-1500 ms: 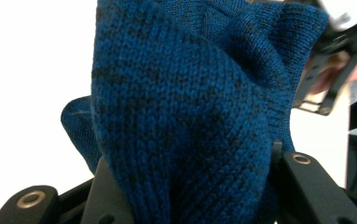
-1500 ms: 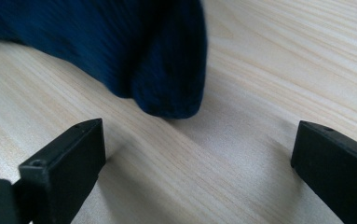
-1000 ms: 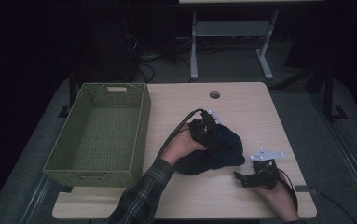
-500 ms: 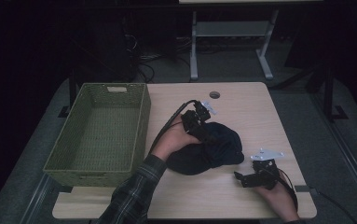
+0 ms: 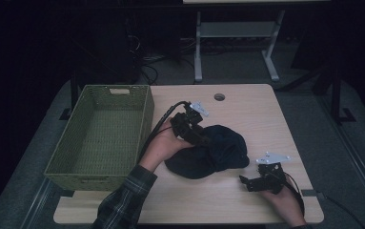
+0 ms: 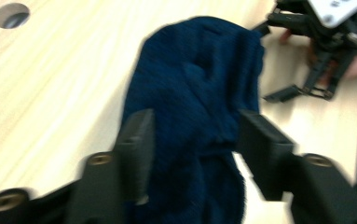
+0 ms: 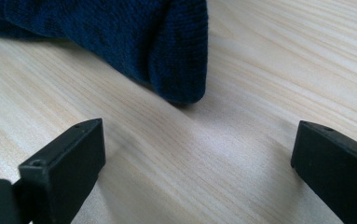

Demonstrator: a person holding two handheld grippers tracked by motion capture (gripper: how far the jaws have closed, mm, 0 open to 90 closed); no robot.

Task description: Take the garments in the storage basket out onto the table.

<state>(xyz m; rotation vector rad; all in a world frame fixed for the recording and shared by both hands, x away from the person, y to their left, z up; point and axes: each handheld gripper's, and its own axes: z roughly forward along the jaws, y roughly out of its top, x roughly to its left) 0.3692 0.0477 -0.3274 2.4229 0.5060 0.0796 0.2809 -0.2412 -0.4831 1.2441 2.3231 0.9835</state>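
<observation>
**Dark blue knit cloth on the desk, with both grippers**

A dark blue knit cloth (image 5: 207,151) lies crumpled in a rounded heap near the middle of the pale wood desk (image 5: 247,107), just right of a green woven basket (image 5: 103,131). The left gripper (image 6: 192,135) angles down onto the heap's left part, its fingers (image 6: 136,140) parted with cloth bunched between them; whether they pinch it cannot be told. The left hand (image 5: 163,145) wraps the gripper's body. The right gripper (image 7: 197,158) rests low near the desk's front right, fingers (image 7: 66,161) spread wide and holding nothing, aimed at the cloth's rounded edge.
</observation>
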